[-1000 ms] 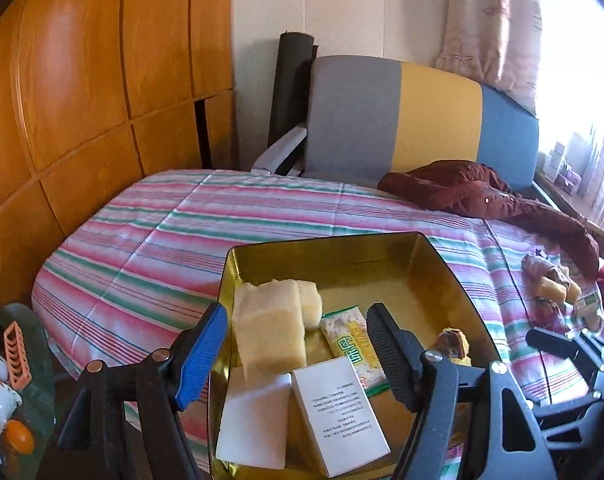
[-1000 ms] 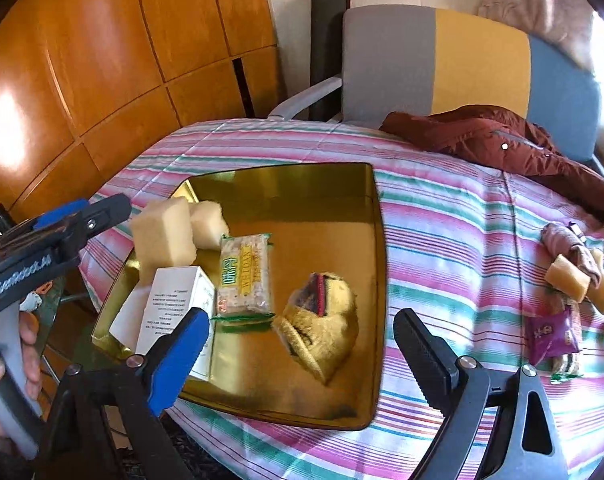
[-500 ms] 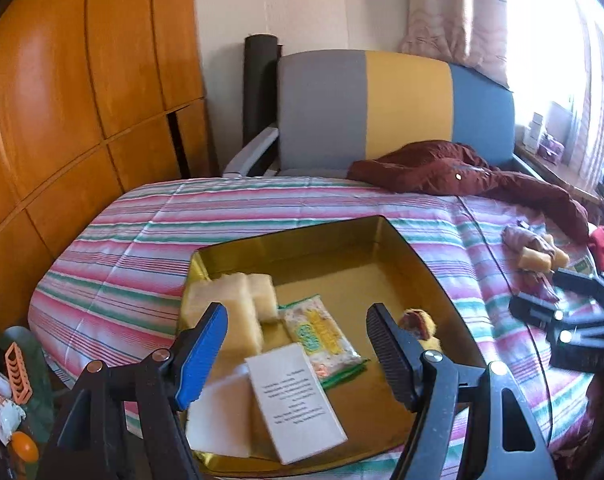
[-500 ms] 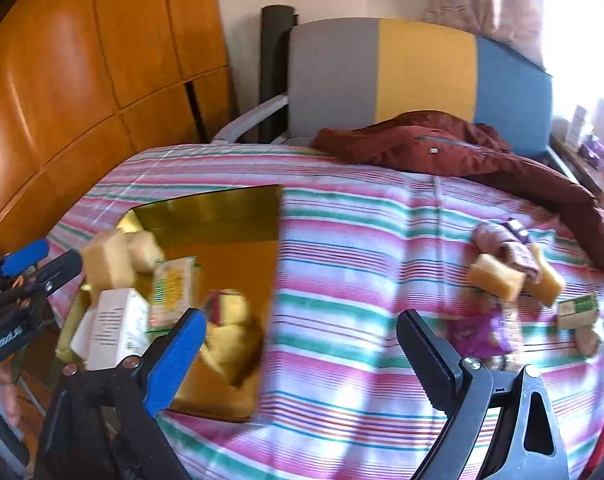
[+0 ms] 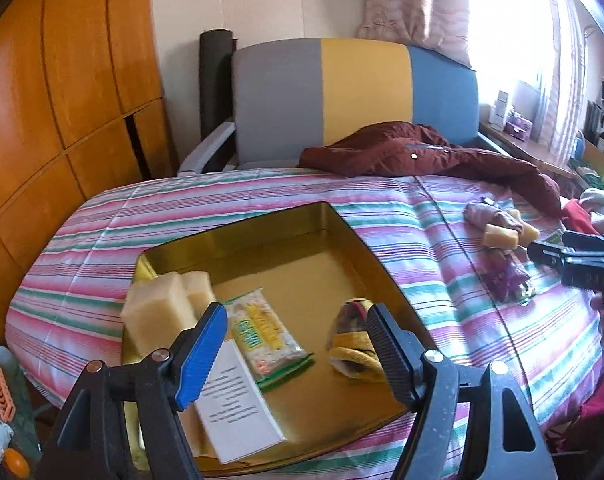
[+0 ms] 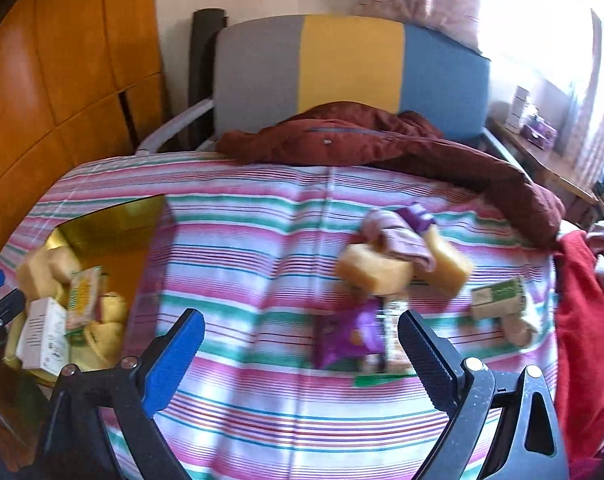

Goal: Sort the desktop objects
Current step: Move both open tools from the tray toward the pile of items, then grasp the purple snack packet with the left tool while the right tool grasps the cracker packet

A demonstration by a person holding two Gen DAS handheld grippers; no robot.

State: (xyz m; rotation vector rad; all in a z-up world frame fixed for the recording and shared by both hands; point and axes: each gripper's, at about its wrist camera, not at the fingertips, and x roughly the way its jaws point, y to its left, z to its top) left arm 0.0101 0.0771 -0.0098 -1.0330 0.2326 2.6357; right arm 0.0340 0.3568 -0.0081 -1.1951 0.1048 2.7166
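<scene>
Right gripper (image 6: 299,354): jaws just widened, nothing between them; purple packet (image 6: 348,338) lies just ahead, toward the right jaw, long axis unclear in blur. Left gripper (image 5: 295,354): open, empty, over gold tray (image 5: 261,236). Right hand nearer; striped cloth (image 6: 253,248) bare between tray and pile.

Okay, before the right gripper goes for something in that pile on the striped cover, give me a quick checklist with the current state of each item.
1. Right gripper open, nothing between its jaws, which have just been opening: ok.
2. Left gripper open, holding nothing: ok.
3. Gold tray has bare floor left: ok.
4. Purple packet ahead of the right gripper: ok.
5. Yellow sponges free of the pink cloth: not ok, overlapping.
6. Picture sharp enough to aim: not ok, blurred.
</scene>
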